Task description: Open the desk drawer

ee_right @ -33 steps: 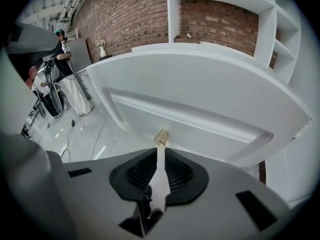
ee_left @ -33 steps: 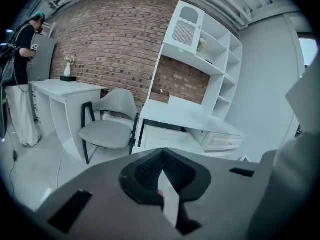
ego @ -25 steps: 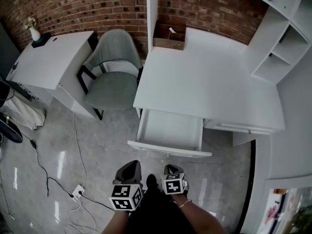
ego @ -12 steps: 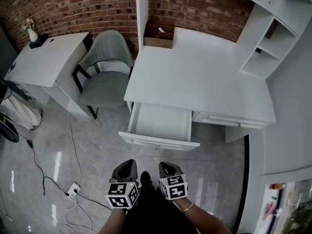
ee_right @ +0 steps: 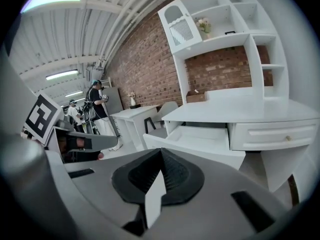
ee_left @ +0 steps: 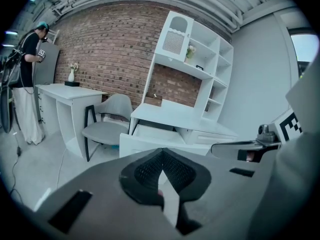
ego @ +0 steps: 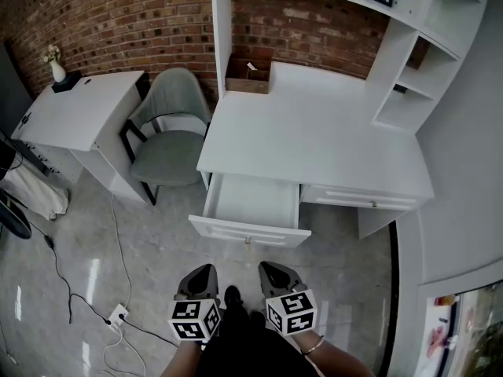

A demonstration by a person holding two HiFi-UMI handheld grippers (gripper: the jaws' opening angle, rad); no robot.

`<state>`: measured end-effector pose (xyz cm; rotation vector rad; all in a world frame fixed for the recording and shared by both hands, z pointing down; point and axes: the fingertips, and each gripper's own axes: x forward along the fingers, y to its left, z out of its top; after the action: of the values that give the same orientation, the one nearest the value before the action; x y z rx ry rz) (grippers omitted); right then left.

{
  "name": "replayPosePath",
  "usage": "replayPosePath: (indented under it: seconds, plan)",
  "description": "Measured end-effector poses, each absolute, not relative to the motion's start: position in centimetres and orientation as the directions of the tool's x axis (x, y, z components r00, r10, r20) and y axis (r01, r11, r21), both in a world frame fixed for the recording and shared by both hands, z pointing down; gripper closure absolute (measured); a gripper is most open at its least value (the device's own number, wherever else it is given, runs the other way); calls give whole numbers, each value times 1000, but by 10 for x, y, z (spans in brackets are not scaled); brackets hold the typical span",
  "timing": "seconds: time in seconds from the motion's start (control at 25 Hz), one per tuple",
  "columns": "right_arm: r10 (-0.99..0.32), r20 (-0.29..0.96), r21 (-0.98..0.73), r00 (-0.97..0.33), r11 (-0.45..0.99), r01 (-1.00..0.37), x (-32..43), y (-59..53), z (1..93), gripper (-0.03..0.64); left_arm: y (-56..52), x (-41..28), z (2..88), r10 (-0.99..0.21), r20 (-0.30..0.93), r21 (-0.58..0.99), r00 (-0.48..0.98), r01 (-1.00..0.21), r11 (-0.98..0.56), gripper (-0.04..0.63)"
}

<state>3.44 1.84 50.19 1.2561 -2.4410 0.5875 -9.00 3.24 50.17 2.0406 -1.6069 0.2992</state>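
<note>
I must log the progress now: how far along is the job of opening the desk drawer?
Done: the left drawer stands pulled out from under the desk, its inside bare. In hand: nothing. The left gripper and the right gripper are both shut and empty, and hang short of it. Left: seemingly nothing for this drawer, though the right drawer is closed.

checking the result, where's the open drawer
In the head view's centre, the drawer juts open from the desk's left end, right of the chair, left of a shut drawer.
</note>
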Motion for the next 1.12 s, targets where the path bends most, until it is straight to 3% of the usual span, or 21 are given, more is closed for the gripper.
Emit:
replayPosePath:
  seconds: [0.72,1.12]
  plan:
    - [-826,269,-167,-496,467,-868,97,33,417,612,52,-77,445,-882,379,216,278,-954,-208,586]
    - [-855,230,-170,-466,436,-884,121,49,404,612,65,-74,435,-891,364,199,272,-957,-211,586]
